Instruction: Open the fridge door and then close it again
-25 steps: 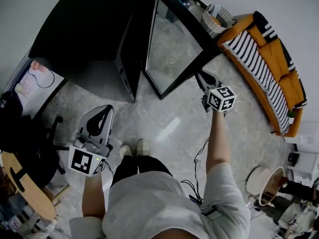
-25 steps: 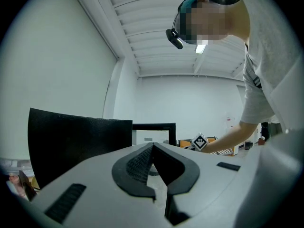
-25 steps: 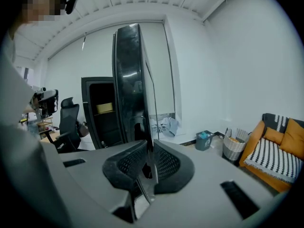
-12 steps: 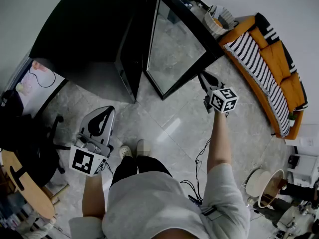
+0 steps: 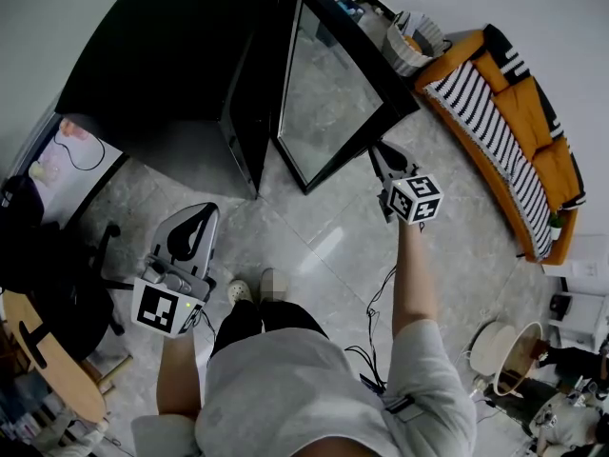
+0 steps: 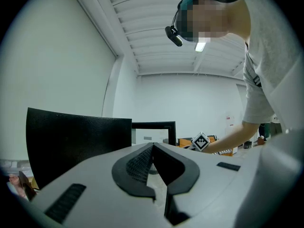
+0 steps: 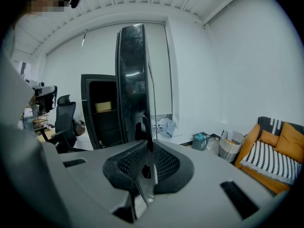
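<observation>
The black fridge [image 5: 162, 55] stands at the top of the head view with its glass door [image 5: 328, 93] swung open toward the sofa. My right gripper [image 5: 378, 155] is at the door's free edge. In the right gripper view the dark door edge [image 7: 133, 80] runs upright between the jaws, and the right gripper [image 7: 146, 148] is shut on it. The open fridge body [image 7: 102, 122] shows behind. My left gripper [image 5: 195, 219] hangs low at the left, away from the fridge. Seen in its own view, the left gripper [image 6: 153, 148] is shut and holds nothing.
An orange sofa [image 5: 519, 112] with a striped throw lines the right wall, with a basket [image 5: 409, 36] beside the fridge. A black office chair [image 5: 57, 274] and a wooden table [image 5: 48, 360] stand at the left. A cable [image 5: 376, 312] trails on the floor by my feet.
My right gripper has shifted slightly to the left along with the door's edge. The left gripper has stayed where it was.
</observation>
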